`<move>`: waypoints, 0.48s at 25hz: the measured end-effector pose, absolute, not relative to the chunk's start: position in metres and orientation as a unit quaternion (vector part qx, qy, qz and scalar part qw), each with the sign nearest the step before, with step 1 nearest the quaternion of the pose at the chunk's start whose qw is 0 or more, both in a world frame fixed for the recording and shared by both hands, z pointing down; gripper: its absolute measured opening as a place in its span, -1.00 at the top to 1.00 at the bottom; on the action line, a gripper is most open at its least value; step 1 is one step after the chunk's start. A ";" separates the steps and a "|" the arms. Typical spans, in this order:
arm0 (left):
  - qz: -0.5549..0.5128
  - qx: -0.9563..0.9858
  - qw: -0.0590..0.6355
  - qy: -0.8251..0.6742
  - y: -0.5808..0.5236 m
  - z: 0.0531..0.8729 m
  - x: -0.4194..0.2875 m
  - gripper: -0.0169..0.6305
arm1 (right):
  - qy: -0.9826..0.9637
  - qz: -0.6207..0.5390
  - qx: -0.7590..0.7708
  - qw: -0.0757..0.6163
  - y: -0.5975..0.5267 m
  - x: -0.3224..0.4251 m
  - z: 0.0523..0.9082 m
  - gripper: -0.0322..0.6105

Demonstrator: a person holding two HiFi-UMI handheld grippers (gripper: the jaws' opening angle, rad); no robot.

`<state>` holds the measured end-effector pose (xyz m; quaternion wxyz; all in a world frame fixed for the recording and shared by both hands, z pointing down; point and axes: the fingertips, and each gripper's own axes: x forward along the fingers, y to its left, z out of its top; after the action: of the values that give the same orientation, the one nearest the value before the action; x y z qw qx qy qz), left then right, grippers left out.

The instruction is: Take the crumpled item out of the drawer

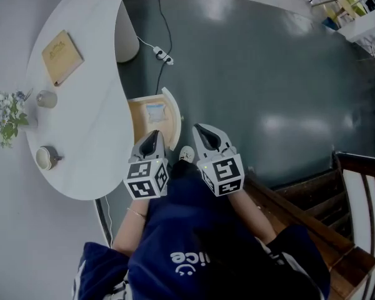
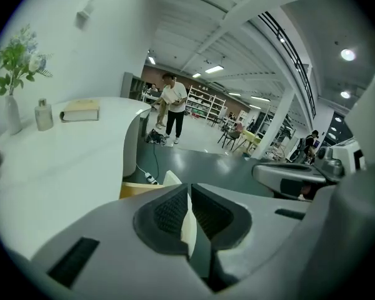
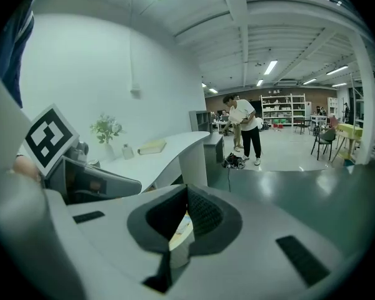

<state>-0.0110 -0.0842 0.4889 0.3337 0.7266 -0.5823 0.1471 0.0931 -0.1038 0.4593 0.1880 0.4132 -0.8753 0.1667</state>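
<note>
Obs.: the drawer (image 1: 135, 119) stands pulled out from under the curved white counter (image 1: 81, 136), its rounded white front swung away from the counter edge. The crumpled item (image 1: 155, 112), a pale bluish-white wad, lies on the wooden drawer floor, roughly central and untouched.

Left gripper (image 1: 153, 134): fingers closed, nothing between them. It hangs above the near end of the drawer, and the item is at about 12 o'clock from its tip, a little apart.

Right gripper (image 1: 200, 129): fingers look closed at the tips and hold nothing. A slit lower down shows only the drawer behind, so I read it as shut, though its own view is not clean here. It sits at 3 o'clock of the left gripper, over the dark floor (image 1: 250, 74) just outside the drawer front.

Reading: both grippers point toward 12 o'clock at chest height, level with each other. This looks like an approach pose, not a grasp. The drawer is already open, so access is done and the pick itself has not begun. The left gripper is better aligned, so it likely needs to open and drop onto the wad.

A book (image 1: 62, 56) and two cups sit on the counter at 10 to 11 o'clock, well clear.
</note>
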 end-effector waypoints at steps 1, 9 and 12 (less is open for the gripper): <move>0.150 0.725 0.336 -0.582 -0.086 0.492 -0.012 0.93 | -0.875 0.168 0.411 0.191 -0.104 0.092 0.461 0.88; 0.183 0.717 0.343 -0.578 -0.105 0.509 -0.021 0.92 | -0.864 0.179 0.422 0.208 -0.109 0.094 0.468 0.88; 0.191 0.713 0.352 -0.575 -0.113 0.517 -0.023 0.76 | -0.861 0.183 0.425 0.212 -0.113 0.095 0.470 0.88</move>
<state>-0.0226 -0.1126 0.5170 0.3517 0.7133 -0.5752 0.1913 0.0947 -0.1135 0.4698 0.2123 0.4253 -0.8607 0.1826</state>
